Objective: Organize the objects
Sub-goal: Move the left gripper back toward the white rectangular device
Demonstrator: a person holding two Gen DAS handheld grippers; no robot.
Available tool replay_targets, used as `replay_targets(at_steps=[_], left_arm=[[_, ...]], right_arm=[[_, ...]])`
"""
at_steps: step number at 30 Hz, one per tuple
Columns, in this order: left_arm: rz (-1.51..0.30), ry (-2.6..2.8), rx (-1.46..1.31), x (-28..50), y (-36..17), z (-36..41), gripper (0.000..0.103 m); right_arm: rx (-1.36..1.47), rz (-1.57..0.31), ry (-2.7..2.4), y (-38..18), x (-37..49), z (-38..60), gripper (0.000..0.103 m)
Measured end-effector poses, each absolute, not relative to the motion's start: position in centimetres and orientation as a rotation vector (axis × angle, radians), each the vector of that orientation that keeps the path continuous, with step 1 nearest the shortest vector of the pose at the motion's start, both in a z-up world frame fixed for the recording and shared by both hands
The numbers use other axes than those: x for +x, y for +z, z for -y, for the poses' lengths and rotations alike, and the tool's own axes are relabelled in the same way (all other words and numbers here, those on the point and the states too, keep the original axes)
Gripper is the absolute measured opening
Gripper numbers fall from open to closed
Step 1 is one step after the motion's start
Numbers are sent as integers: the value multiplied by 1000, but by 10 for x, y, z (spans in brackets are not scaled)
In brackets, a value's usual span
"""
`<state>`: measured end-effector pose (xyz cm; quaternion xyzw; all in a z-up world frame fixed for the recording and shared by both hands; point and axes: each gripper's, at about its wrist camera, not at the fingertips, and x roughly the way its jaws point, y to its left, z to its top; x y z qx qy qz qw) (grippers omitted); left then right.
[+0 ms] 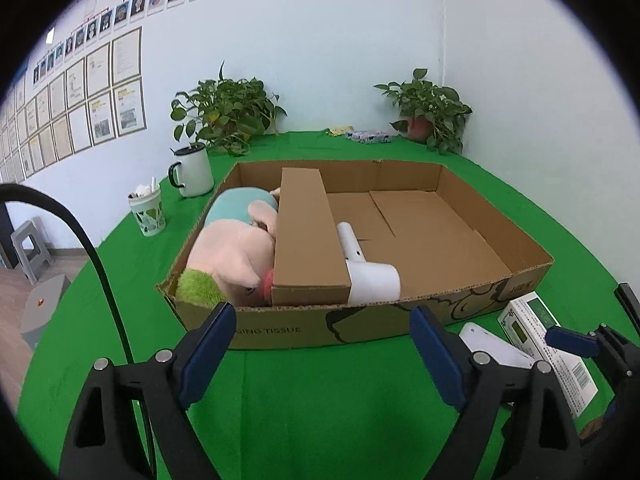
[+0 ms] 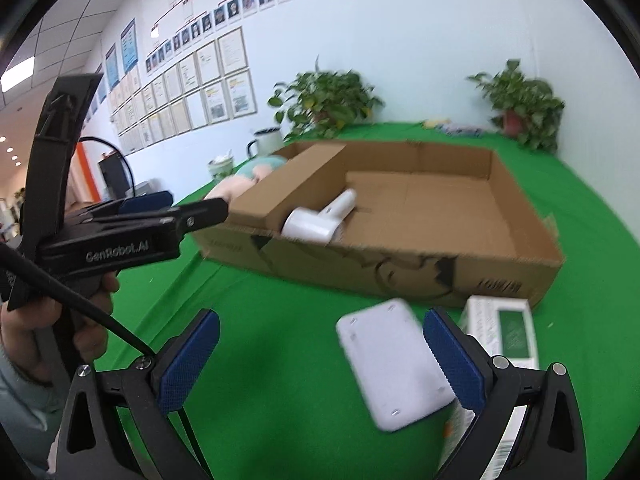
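Cardboard forms the shallow tray-like box (image 1: pixel 496 240) into which loose items are being sorted; it rests on the green-covered bench (image 1: pixel 320 392). An upright cardboard divider (image 1: pixel 306 240) splits it, so that soft and hard goods are kept apart: a pink plush toy (image 1: pixel 232 252) fills the left compartment, and a white hair dryer (image 1: pixel 368 268) lies against the divider in the right one, whose remaining floor is bare. Outside the near wall, a flat white device (image 2: pixel 394 364) and a white-and-green carton (image 2: pixel 504 328) lie touching, apparently awaiting placement. The right tongs (image 2: pixel 320 360) are spread and empty, the device lying between and beyond their blue pads, not pressed. The left tongs (image 1: pixel 324 352) are likewise released, holding nothing, aimed at the near wall. A mug (image 1: pixel 194 170), a paper cup (image 1: pixel 148 212) and two potted plants (image 1: pixel 224 114) stand apart from the sorting.
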<state>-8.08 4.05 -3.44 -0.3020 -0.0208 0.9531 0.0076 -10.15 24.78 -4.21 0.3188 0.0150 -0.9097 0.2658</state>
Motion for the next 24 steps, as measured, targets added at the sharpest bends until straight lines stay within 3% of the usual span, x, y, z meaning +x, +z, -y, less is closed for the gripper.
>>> replay_targets(at_steps=[9,13,18,22,24], left_arm=[[119,2872,-1073,-74,-61,-40,89],[147,2845,-1095,-74,-65,-38,89],[166,2827,-1113,-74,-69,-37,89],[189,2809,-1123,-76,-70,-38,89],[199,2800,-1127,-76,-71,-39,89]], right_arm=[[1044,-167,-2419,-80,-148,-237,102],[1146,-244,-2360,-98,-172,-240,93],[1168,-307,-2273,-106,-180,-247,93],[1176,-426,-2249,-113,-171,-238,86],[1183,-483,-2266,-118,-165,-233,78]])
